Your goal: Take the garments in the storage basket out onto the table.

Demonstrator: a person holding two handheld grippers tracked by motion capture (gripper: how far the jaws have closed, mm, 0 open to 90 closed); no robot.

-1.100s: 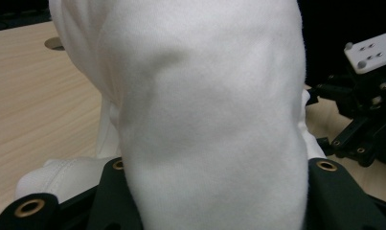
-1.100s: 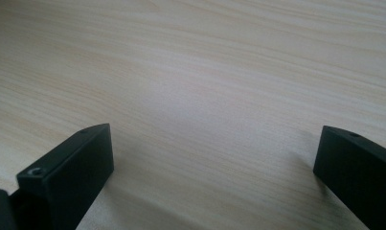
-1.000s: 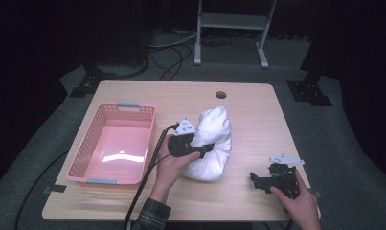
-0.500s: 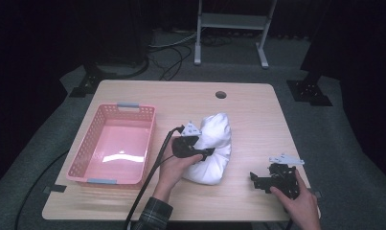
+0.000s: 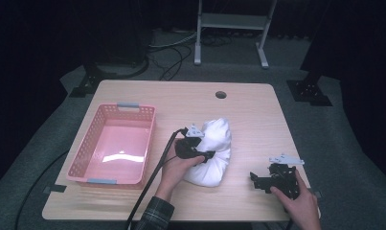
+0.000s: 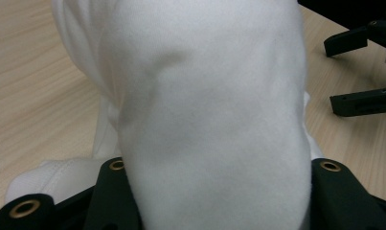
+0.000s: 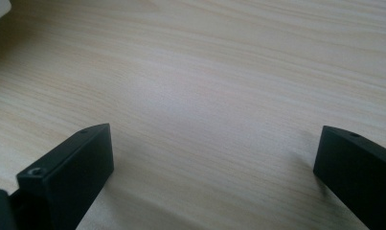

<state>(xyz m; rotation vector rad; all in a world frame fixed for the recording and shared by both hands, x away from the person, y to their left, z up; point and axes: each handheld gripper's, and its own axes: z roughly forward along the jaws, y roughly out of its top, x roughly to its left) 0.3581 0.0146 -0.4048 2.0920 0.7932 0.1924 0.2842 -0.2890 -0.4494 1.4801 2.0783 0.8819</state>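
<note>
Wooden table (image 5: 133,96), pale, with a round hole near the far edge. Pink basket (image 5: 80,163) along the left edge, nothing in it, handles at its near and far ends. White cloth bundle (image 5: 214,153) about mid-table, toward the near edge, well apart from the basket. Left gripper (image 5: 200,155) pressed into the bundle's left side, jaws clamped on a thick fold of white cloth that bulges up between them in the left gripper view, and just eased a little wider with the fold between them. Right gripper (image 5: 255,180) resting near the near right corner, jaws spread wide over bare wood, holding nothing, pointing toward the bundle.
</note>
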